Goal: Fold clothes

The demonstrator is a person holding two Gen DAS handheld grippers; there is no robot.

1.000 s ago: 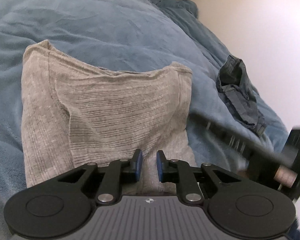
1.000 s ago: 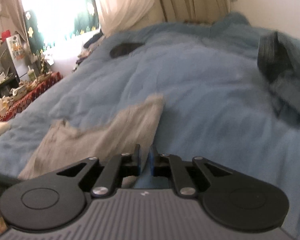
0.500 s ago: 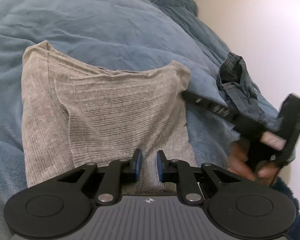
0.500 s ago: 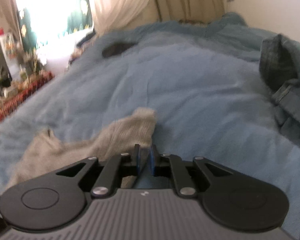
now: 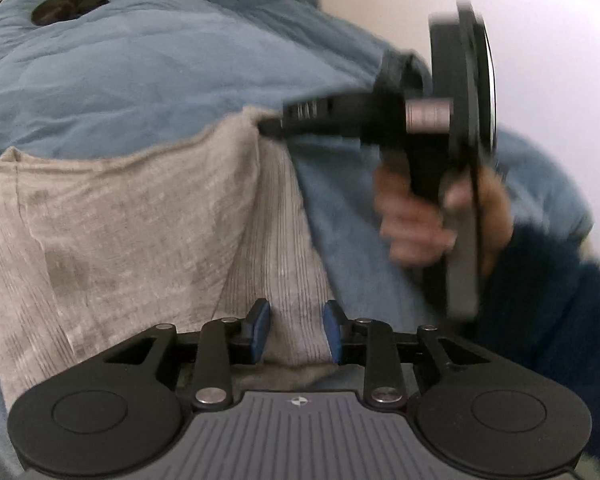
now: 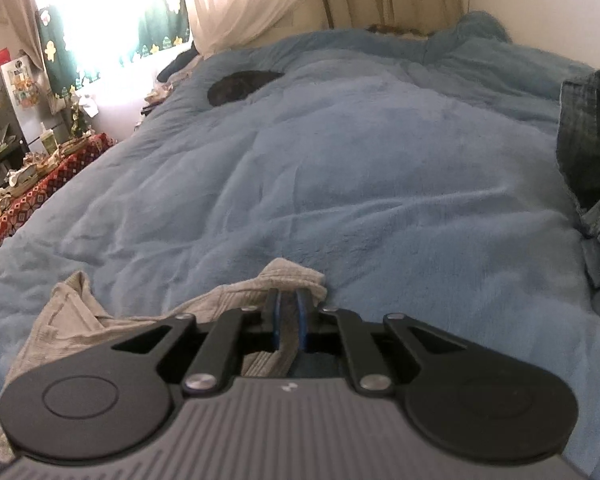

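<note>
Grey knit garment (image 5: 132, 216) lies partly folded on the blue bed cover (image 5: 140, 80). Right hand-held gripper (image 6: 287, 312): jaws nearly closed, pinching the garment's far right corner, which is bunched between the pads. Left hand-held gripper (image 5: 296, 330): jaws spread, nothing between them, hovering over the near edge. The held edge runs from the left gripper away toward the right one; the garment body lies to the left of that line. Judgement: any fold would carry the corner leftward across the body, right arm leading.
</note>
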